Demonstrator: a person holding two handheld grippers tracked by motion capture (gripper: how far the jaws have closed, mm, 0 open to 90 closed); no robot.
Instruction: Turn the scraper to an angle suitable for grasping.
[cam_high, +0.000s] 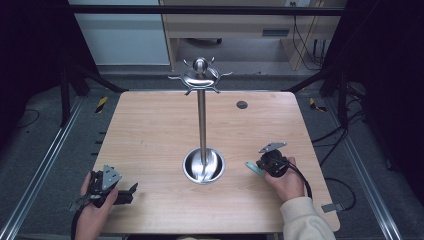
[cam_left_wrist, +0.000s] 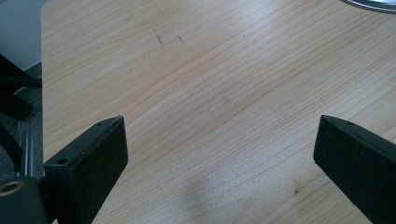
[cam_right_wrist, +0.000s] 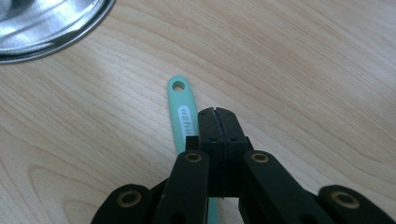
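A teal utensil handle (cam_right_wrist: 180, 107) with a hanging hole lies flat on the wooden table (cam_high: 150, 130), just right of the steel stand's round base (cam_high: 203, 166). My right gripper (cam_right_wrist: 215, 114) is over it with its jaws pressed together. The handle runs beside and under the left jaw, not between the pads. In the high view the right gripper (cam_high: 262, 165) points left at the teal handle (cam_high: 254, 168). My left gripper (cam_left_wrist: 219, 140) rests at the table's near left, jaws wide apart over bare wood with nothing between them; the high view shows the left gripper (cam_high: 129, 192) lying low there.
The steel stand has a thin upright pole (cam_high: 201, 125) topped by a ring of hooks (cam_high: 200, 76) around a ball. A small dark round plug (cam_high: 242, 104) sits in the tabletop at the back right. The base's rim (cam_right_wrist: 46, 28) lies close to the handle's end.
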